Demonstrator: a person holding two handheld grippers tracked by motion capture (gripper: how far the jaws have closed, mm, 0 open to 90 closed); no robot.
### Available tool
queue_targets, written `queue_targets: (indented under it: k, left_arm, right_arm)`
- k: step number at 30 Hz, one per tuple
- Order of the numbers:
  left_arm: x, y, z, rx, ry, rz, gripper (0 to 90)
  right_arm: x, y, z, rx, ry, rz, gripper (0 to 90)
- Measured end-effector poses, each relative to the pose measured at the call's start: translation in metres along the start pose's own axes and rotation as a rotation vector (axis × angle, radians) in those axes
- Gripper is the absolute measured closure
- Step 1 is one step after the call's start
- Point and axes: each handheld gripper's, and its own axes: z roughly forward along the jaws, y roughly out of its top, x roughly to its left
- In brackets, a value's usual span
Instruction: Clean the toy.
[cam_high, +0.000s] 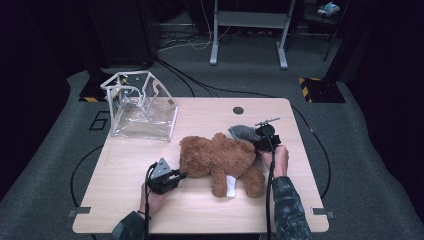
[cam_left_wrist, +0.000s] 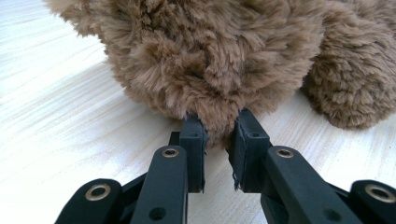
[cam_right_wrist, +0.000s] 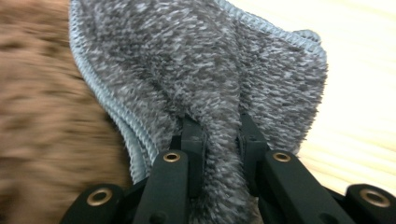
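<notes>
While the left gripper (cam_left_wrist: 219, 128) pinches the brown teddy bear's (cam_high: 220, 157) fur, the right gripper (cam_right_wrist: 218, 128) clamps a grey cloth (cam_right_wrist: 210, 70) beside it.

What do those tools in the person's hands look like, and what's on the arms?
Both are black, each with two blocky jaws fixed by brass-ringed screws. The left gripper carries a grey three-cornered plate; the right gripper trails a black cable. The sleeves are a dark camouflage print.
</notes>
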Motion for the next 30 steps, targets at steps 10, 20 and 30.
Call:
queue_targets:
  k: [10, 20, 30]
  left_arm:
    - [-0.002, 0.000, 0.001, -0.002, 0.006, -0.010, 76.3]
    - [-0.001, 0.000, 0.001, 0.003, 0.008, 0.003, 76.4]
    - [-0.002, 0.000, 0.001, 0.002, 0.006, -0.005, 76.4]
  right_arm:
    - [-0.019, -0.002, -0.029, -0.041, -0.056, 0.027, 77.5]
    - [0.009, 0.001, -0.012, 0.001, 0.068, -0.056, 77.5]
    - [-0.003, -0.006, -0.002, 0.012, -0.036, -0.008, 77.7]
